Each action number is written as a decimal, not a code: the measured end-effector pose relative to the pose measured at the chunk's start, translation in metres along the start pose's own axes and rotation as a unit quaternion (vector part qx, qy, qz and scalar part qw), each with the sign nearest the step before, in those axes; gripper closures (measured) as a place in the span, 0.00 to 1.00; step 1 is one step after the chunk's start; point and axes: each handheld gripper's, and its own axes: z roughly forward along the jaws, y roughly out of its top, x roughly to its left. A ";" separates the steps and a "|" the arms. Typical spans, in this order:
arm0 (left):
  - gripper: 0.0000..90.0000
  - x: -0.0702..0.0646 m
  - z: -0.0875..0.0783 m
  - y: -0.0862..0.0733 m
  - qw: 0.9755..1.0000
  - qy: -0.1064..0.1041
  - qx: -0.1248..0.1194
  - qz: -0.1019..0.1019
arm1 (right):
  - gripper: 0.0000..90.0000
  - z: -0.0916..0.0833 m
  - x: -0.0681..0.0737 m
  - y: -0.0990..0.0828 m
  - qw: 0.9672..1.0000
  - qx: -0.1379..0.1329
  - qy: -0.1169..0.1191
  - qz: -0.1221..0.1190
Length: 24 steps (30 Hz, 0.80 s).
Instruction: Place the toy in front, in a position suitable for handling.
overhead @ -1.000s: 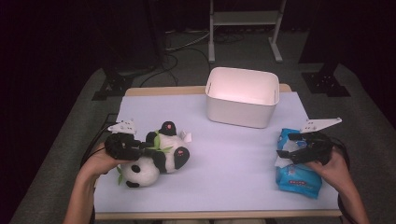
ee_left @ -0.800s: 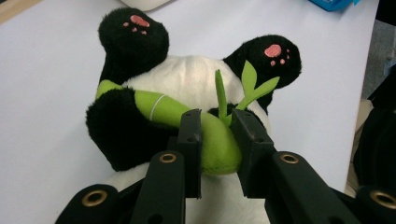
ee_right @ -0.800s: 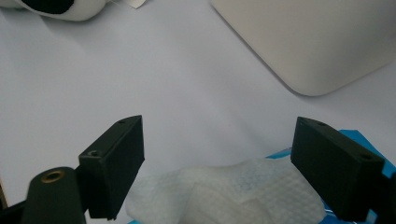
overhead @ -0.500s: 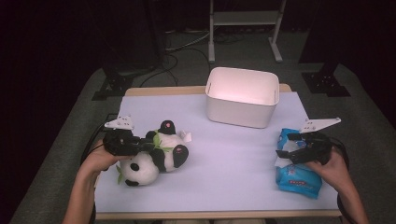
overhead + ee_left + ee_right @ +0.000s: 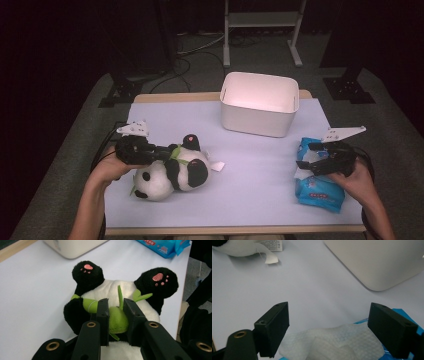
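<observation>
Left gripper (image 5: 116, 315): my black, blocky jaws are clenched on the green plush piece (image 5: 117, 319) on the panda's belly, squeezing the soft felt-like fabric between them.
Panda toy (image 5: 170, 172): fuzzy black-and-white plush, lying on its back just ahead of my left gripper; two rounded black paws with pink stitched pads stick up beyond the jaws.
Care tag (image 5: 216, 165): thin white fabric strip, lying flat on the far side of the panda from my left gripper.
Right gripper (image 5: 328, 327): my jaws stand wide apart, released, with nothing pressed between them.
Wipes pack (image 5: 319, 182): glossy blue soft pack, right under my right gripper; a crinkled, quilted white sheet (image 5: 332, 343) sticks out of it between and below the jaws.
Bin (image 5: 260, 102): smooth white plastic tub with rounded corners, ahead of both grippers, well apart from them.
Bench (image 5: 250, 165): flat, matte pale lilac sheet with a wooden edge at the far side.
</observation>
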 end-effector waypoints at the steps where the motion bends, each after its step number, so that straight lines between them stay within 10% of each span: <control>1: 0.84 -0.003 0.003 0.005 1.000 -0.003 -0.002 0.007 | 0.18 0.000 0.000 0.000 1.000 0.000 0.000 0.002; 24: 0.84 -0.037 0.068 0.079 0.995 -0.063 0.012 0.078 | 0.18 -0.007 -0.003 -0.004 1.000 -0.005 -0.002 0.005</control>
